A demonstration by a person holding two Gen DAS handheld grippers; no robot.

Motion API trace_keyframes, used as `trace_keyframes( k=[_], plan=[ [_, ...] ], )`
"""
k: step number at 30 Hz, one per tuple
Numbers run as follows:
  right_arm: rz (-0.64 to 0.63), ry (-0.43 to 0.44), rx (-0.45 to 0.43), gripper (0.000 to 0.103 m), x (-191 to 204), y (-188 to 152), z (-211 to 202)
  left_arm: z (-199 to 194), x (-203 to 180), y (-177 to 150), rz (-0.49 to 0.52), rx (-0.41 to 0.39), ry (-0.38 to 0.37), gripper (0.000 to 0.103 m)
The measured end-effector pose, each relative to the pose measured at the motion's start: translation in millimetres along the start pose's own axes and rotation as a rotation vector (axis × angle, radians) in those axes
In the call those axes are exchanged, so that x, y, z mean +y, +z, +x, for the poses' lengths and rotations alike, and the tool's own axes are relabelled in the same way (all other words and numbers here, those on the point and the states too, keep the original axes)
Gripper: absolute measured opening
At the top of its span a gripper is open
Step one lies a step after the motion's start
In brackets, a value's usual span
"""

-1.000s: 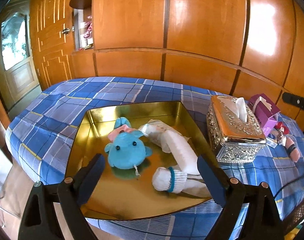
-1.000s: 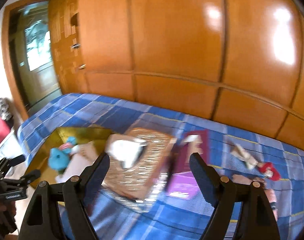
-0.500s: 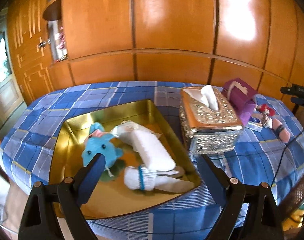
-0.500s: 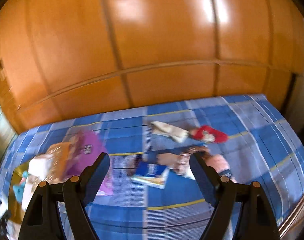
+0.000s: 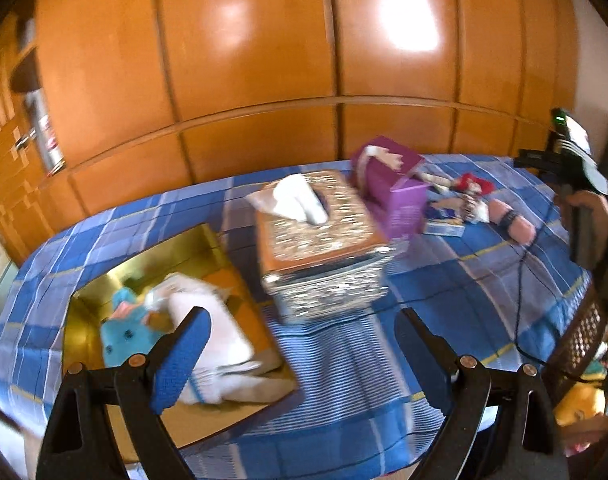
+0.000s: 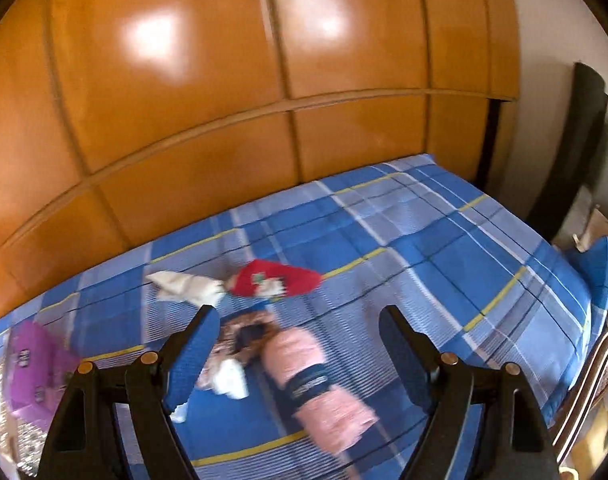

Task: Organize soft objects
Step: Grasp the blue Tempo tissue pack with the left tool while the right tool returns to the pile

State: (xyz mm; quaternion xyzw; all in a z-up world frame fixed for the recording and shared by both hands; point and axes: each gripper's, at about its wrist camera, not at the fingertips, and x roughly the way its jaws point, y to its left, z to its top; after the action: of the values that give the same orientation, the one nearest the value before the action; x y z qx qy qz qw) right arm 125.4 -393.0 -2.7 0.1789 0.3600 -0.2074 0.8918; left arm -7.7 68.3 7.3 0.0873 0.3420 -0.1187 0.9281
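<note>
In the left wrist view a gold tray (image 5: 187, 248) on the blue plaid bed holds a blue plush toy (image 5: 121, 340) and white rolled socks (image 5: 219, 332). My left gripper (image 5: 304, 344) is open and empty, above the bed near the tray's right edge. In the right wrist view a pink sock with a navy band (image 6: 316, 384) lies right between my fingers, with a patterned brown soft item (image 6: 243, 332), a red soft item (image 6: 275, 278) and a white cloth (image 6: 183, 286) beyond it. My right gripper (image 6: 295, 344) is open and empty, above the pink sock.
A silver tissue box (image 5: 320, 240) and a purple tissue box (image 5: 388, 184) stand mid-bed; the purple box also shows in the right wrist view (image 6: 35, 368). A wooden wardrobe wall (image 5: 304, 60) runs behind. A wicker chair (image 5: 576, 336) stands at the bed's right edge. A black cable (image 5: 520, 280) crosses the bed.
Both views have swung right. The tray has slid to the lower left of the left wrist view. The right gripper has come closer to the pink sock, which now lies between its fingers.
</note>
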Motion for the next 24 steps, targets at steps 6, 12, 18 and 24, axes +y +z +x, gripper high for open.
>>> trace_keyframes(
  k=[6, 12, 18, 24],
  plan=[
    [0.12, 0.006, 0.043, 0.083, -25, -2, 9, 14, -51, 22, 0.14, 0.002, -0.08, 0.093],
    [0.24, 0.049, 0.105, 0.083, -46, -7, 18, 40, -111, 49, 0.261, 0.015, -0.181, 0.092],
    [0.251, 0.096, 0.14, 0.083, -46, -11, 23, 87, -165, 66, 0.286, 0.128, -0.272, 0.082],
    [0.274, 0.141, 0.144, 0.083, -48, -11, 23, 137, -210, 92, 0.277, 0.195, -0.278, 0.083]
  ],
)
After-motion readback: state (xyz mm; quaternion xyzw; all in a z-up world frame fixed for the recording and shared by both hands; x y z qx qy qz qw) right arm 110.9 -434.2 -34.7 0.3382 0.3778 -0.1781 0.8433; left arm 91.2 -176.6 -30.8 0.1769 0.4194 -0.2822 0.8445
